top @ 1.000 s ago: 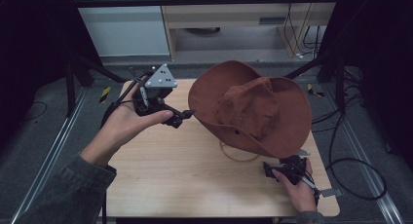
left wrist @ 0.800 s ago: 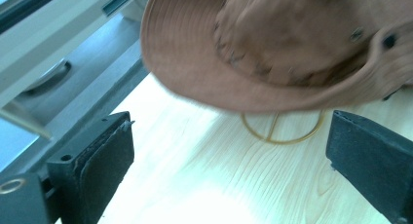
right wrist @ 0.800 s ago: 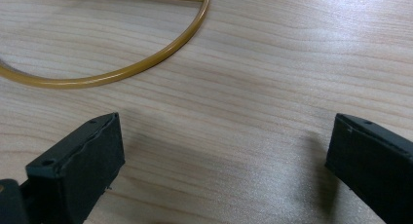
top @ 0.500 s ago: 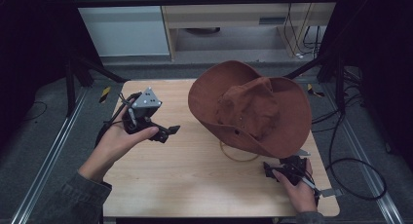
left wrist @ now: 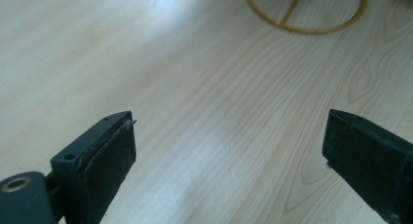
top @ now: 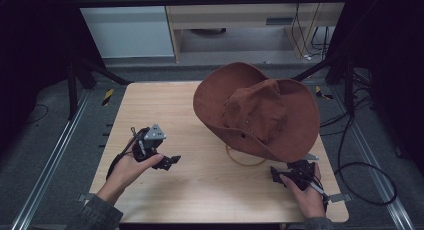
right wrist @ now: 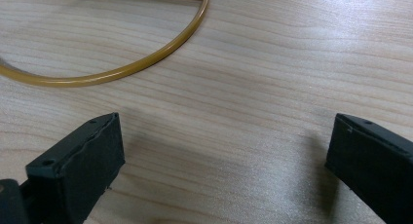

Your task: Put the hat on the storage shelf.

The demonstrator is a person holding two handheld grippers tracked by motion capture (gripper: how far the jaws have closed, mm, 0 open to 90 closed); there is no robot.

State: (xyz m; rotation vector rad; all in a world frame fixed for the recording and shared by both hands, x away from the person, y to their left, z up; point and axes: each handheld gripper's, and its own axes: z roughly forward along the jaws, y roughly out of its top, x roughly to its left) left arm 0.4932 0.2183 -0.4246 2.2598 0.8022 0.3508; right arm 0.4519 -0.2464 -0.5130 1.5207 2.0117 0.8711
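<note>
we note that the left gripper (top: 167, 162) has drawn back since the earlier frames: a second ago it was raised close to the brim of the brown cowboy hat (top: 257, 110), and it now sits low over the near left part of the wooden table (top: 150, 105), well apart from the hat. its jaws stand wide apart and hold nothing. the right gripper (top: 280, 176) has kept its place at the near right corner, just below the hat's brim; its jaws are likewise spread wide over bare wood. the hat itself has not shifted.

we find the hat on the right half of the table, raised and tilted on a brass-coloured wire stand (top: 243, 159), whose ring base lies flat on the wood under the near brim. the hat is rust-brown, suede-like, with a broad curled brim and a creased crown. small eyelets show on the crown's side.
</note>
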